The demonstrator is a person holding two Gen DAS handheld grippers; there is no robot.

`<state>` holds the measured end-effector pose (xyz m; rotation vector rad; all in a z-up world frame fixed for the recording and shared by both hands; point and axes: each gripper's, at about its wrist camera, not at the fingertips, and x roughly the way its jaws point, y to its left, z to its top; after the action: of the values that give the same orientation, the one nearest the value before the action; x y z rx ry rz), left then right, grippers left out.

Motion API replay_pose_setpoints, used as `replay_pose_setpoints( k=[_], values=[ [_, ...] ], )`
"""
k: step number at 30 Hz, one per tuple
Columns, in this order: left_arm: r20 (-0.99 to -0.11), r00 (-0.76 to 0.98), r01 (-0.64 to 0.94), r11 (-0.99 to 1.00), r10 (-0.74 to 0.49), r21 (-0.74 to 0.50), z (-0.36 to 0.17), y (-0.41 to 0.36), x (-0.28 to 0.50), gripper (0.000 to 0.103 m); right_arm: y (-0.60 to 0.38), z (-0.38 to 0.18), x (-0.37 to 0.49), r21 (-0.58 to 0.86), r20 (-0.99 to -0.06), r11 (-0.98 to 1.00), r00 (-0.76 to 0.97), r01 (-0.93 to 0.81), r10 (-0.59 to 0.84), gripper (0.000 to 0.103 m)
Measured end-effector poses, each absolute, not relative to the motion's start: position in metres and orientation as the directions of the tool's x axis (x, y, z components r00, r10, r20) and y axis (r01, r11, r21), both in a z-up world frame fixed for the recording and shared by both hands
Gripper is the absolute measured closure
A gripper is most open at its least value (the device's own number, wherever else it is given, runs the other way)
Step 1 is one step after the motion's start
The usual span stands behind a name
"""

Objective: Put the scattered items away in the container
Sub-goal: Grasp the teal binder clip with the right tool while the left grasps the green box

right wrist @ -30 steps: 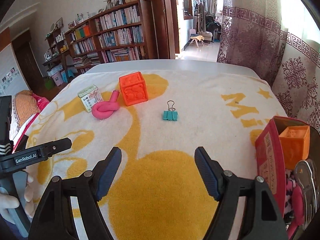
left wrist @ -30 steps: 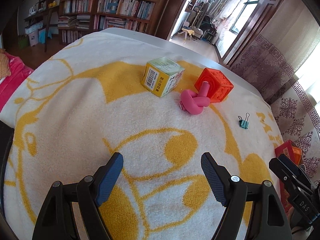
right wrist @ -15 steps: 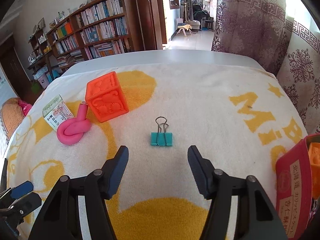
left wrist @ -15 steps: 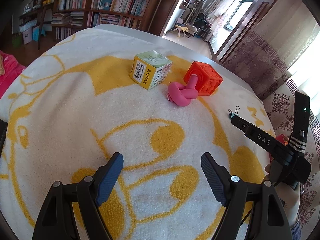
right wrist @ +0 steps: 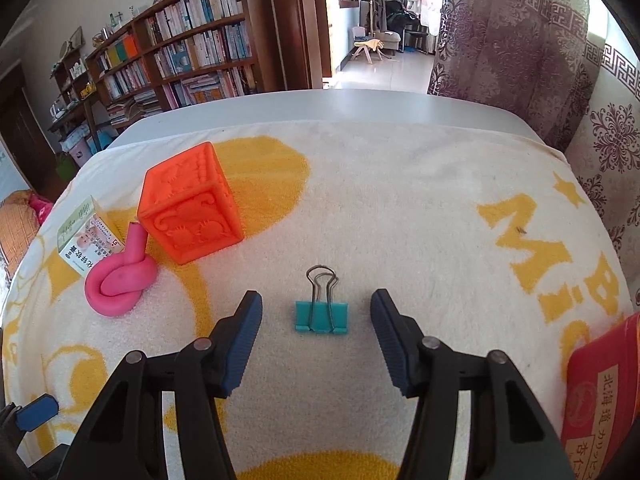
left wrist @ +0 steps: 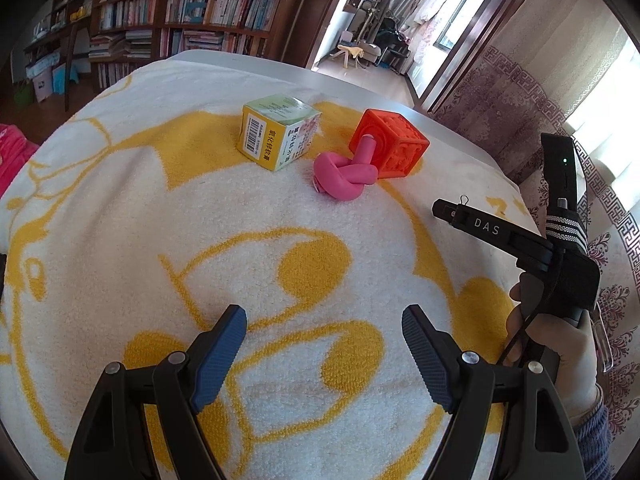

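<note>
— Where's our clip (right wrist: pixel 321 316)?
— On the towel (right wrist: pixel 400 208), between our right gripper (right wrist: pixel 316 312) fingers (they've just been closing, not touching it yet).
— And our left gripper (left wrist: pixel 324 330)?
— Spread wide over bare towel, holding nothing.

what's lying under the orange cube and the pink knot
A white-and-yellow towel spread over a table. The orange cube and pink knot cover the cloth directly beneath them.

A white-and-yellow towel (right wrist: pixel 400 208) covers the table, with bookshelves (right wrist: pixel 192 52) and patterned curtains (right wrist: pixel 512 40) behind.
</note>
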<state>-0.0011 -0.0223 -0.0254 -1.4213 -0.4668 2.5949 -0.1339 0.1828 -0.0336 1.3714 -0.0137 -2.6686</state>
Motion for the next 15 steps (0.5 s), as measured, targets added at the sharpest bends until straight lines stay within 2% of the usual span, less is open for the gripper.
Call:
replay_pose_setpoints(
  k=[1, 3, 6, 15],
  values=[
    [-0.795, -0.542, 0.023, -0.940, 0.273, -0.339, -0.026, -0.023, -0.002, 0.021, 0.183, -0.033, -0.133, 0.062, -0.809, -0.991, -0.576, 0.117, -0.118, 0.046],
    [-0.793, -0.546, 0.024, -0.941, 0.271, -0.339, -0.027, -0.024, -0.003, 0.021, 0.184, -0.034, -0.132, 0.039, -0.810, -0.993, -0.579, 0.108, -0.095, 0.059],
    [-0.791, -0.552, 0.023, -0.943, 0.264, -0.331, -0.027, -0.024, -0.003, 0.021, 0.190, -0.033, -0.130, 0.034, -0.809, -0.993, -0.581, 0.109, -0.091, 0.074],
    [-0.785, -0.562, 0.019, -0.944, 0.263, -0.330, -0.028, -0.026, -0.005, 0.021, 0.203, -0.023, -0.102, 0.080, -0.785, -0.987, -0.601, 0.137, -0.148, 0.076]
  ],
)
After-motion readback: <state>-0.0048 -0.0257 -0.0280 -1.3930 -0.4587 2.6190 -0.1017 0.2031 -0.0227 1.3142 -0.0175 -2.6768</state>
